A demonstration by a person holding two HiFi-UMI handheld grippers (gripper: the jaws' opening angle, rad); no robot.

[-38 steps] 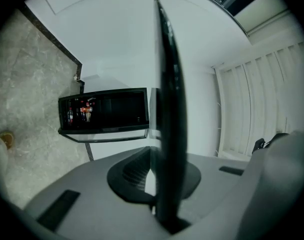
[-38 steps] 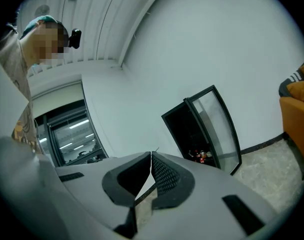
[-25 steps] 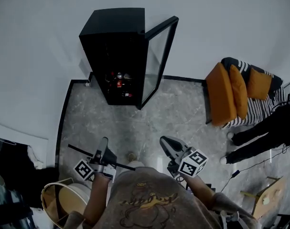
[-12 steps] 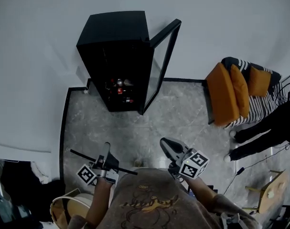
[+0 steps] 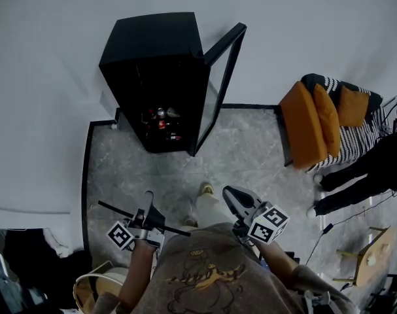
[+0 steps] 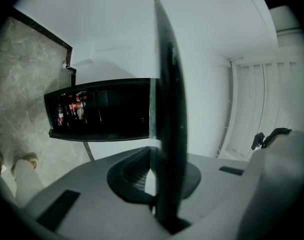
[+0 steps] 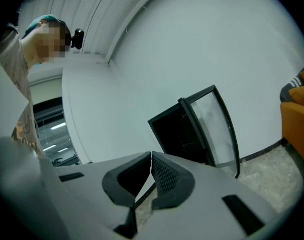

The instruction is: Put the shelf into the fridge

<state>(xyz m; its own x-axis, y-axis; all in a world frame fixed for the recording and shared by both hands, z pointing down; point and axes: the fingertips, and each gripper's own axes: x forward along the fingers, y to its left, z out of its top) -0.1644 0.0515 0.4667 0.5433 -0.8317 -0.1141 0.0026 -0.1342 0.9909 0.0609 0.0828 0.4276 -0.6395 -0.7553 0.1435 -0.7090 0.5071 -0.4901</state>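
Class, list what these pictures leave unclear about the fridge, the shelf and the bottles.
Fridge interior: head view, too dark to show shelf slots.
Shelf: left gripper view, edge-on, so its face is hidden.
Bottles: head view, too small to read labels.

Floor (image 5: 250, 156) between wearer and fridge (image 5: 152, 51) bare, wide path straight ahead. Fridge door (image 5: 223, 77) swung open on right, stands out from cabinet, narrows approach from that side. Bottles (image 5: 161, 118) fill lower part of fridge; interior above them dark, contents unreadable. Orange armchair (image 5: 314, 126) and bystander's legs (image 5: 358, 175) well off right, away from path
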